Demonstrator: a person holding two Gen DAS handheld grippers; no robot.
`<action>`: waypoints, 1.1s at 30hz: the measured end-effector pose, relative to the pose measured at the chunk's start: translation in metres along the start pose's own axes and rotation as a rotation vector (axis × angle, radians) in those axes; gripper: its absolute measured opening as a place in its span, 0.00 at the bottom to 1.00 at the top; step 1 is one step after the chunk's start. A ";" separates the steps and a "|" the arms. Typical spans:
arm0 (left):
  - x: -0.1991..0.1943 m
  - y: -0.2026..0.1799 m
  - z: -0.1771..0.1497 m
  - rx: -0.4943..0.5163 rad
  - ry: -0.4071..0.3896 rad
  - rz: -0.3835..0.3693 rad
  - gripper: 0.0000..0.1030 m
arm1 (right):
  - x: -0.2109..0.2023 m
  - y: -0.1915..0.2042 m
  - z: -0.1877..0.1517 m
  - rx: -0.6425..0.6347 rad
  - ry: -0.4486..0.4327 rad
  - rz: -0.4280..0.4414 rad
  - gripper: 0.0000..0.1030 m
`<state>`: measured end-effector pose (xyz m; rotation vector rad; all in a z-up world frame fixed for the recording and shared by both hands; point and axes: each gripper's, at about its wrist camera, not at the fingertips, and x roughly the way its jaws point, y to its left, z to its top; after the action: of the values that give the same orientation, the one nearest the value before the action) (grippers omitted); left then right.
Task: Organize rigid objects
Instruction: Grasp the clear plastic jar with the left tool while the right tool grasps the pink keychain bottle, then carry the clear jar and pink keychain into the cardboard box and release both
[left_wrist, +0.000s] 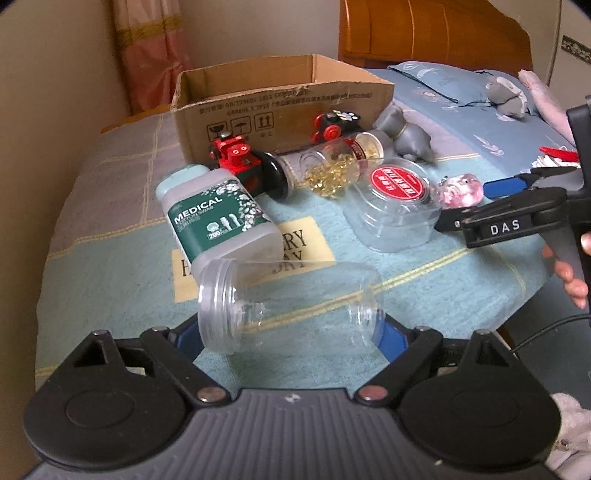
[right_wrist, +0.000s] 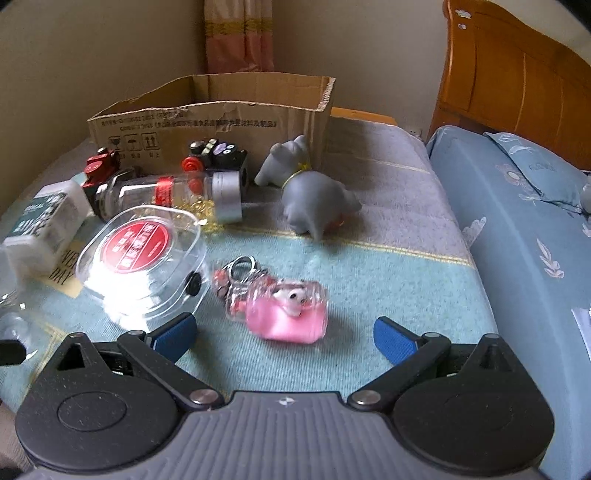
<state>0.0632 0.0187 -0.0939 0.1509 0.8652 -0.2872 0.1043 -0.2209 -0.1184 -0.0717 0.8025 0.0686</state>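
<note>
My left gripper (left_wrist: 290, 332) is shut on a clear empty plastic jar (left_wrist: 288, 306) that lies sideways with its mouth to the left; the blue pads (left_wrist: 188, 334) press on its two ends. My right gripper (right_wrist: 286, 336) stands open just behind a pink liquid-filled keychain bottle (right_wrist: 288, 310), not touching it. In the left wrist view one black finger (left_wrist: 506, 225) of that gripper reaches in from the right, near the same keychain (left_wrist: 461, 190). An open cardboard box (left_wrist: 280, 96) (right_wrist: 207, 110) stands at the back.
On the blanket lie a green cotton-swab box (left_wrist: 218, 218), a capsule bottle (left_wrist: 332, 162), a clear container with a red label (right_wrist: 144, 258), two toy trains (left_wrist: 236, 155) (right_wrist: 218, 155), a grey elephant (right_wrist: 314, 195) and blue-handled pliers (left_wrist: 517, 182). Right: a pillow (right_wrist: 535, 173) and a wooden headboard (right_wrist: 517, 74).
</note>
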 end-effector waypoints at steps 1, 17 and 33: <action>0.001 -0.002 0.001 0.001 -0.001 0.000 0.88 | 0.000 0.001 0.001 -0.002 -0.005 -0.008 0.98; 0.005 -0.014 0.011 0.035 -0.010 -0.047 0.87 | -0.008 0.009 0.007 -0.068 -0.014 -0.010 0.56; -0.017 -0.026 0.041 0.136 -0.004 -0.120 0.87 | -0.038 -0.008 0.021 -0.163 0.023 0.035 0.56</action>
<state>0.0746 -0.0132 -0.0552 0.2253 0.8521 -0.4585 0.0939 -0.2286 -0.0762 -0.2126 0.8204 0.1668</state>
